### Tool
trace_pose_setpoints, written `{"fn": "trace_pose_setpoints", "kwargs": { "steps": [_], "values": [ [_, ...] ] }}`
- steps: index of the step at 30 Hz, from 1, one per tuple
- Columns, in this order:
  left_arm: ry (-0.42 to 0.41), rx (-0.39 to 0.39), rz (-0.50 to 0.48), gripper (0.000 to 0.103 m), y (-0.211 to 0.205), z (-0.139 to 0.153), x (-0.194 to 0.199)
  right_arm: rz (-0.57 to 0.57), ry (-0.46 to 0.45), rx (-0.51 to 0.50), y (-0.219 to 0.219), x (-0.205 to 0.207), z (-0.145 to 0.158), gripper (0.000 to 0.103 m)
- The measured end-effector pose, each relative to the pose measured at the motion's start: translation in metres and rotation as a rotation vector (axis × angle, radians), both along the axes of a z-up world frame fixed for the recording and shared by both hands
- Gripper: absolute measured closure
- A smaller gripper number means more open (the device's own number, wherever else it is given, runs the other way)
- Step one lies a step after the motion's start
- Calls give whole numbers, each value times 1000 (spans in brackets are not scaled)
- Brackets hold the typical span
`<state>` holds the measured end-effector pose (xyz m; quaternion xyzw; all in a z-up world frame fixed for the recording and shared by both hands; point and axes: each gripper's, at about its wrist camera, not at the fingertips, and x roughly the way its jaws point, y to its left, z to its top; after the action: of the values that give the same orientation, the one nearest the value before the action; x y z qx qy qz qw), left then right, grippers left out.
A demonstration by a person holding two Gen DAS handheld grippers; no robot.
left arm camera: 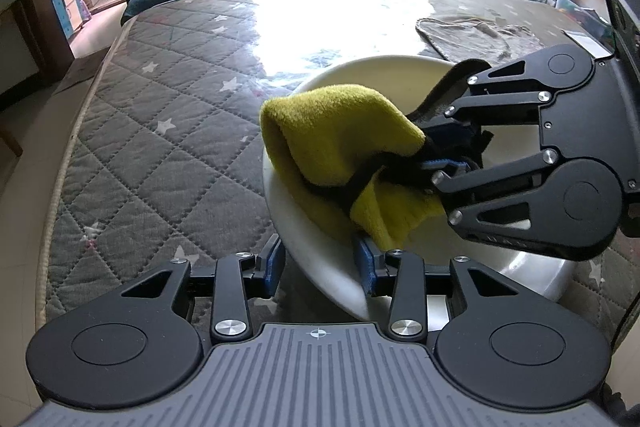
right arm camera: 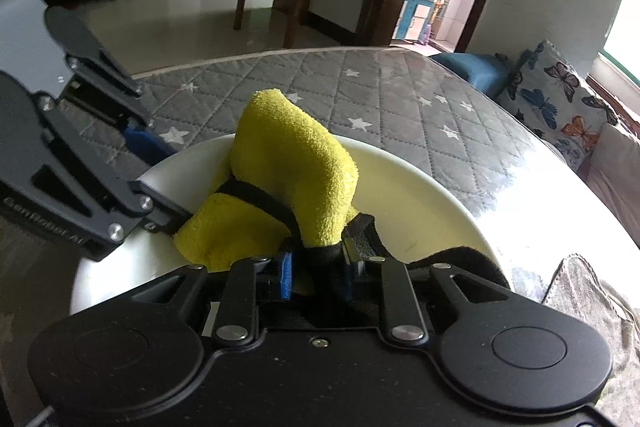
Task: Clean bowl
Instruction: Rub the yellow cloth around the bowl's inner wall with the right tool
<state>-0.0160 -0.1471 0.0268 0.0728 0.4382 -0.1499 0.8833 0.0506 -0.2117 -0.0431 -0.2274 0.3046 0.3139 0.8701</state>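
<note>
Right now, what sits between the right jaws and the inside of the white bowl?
A yellow cloth, pinched by the right gripper, lies against the bowl; the right wrist view shows it best.

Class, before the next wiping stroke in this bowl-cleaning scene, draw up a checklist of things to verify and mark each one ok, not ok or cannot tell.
1. Right gripper shut on the yellow cloth: ok.
2. Left gripper straddling the rim of the white bowl, one finger outside, one inside: ok. Whether it pinches firmly: cannot tell.
3. Cloth inside the bowl: ok. Pressed on the inner wall: cannot tell.
4. Bowl tipped up toward the cloth: ok.
5. The two grippers apart from each other: ok.
6. Dirt left in the bowl: cannot tell, the cloth hides much of the inside.
</note>
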Motion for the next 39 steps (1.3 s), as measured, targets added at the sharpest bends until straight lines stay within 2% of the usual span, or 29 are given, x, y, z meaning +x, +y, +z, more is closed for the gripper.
{"fn": "trace_pose_setpoints", "kwargs": {
  "steps": [8, 16, 26, 39],
  "values": [
    [6, -6, 0, 59, 0, -1, -1, -60, -9, -3, -7, 13, -2, 79],
    [4, -4, -1, 61, -1, -1, -2, -92, -8, -35, -17, 14, -1, 79],
    [6, -8, 13, 68, -2, 0, -1, -100, -10, -87, -25, -8, 0, 79],
    [2, -6, 33, 72, 1, 3, 11, -62, -11, -82, -21, -34, 0, 79]
  ]
}}
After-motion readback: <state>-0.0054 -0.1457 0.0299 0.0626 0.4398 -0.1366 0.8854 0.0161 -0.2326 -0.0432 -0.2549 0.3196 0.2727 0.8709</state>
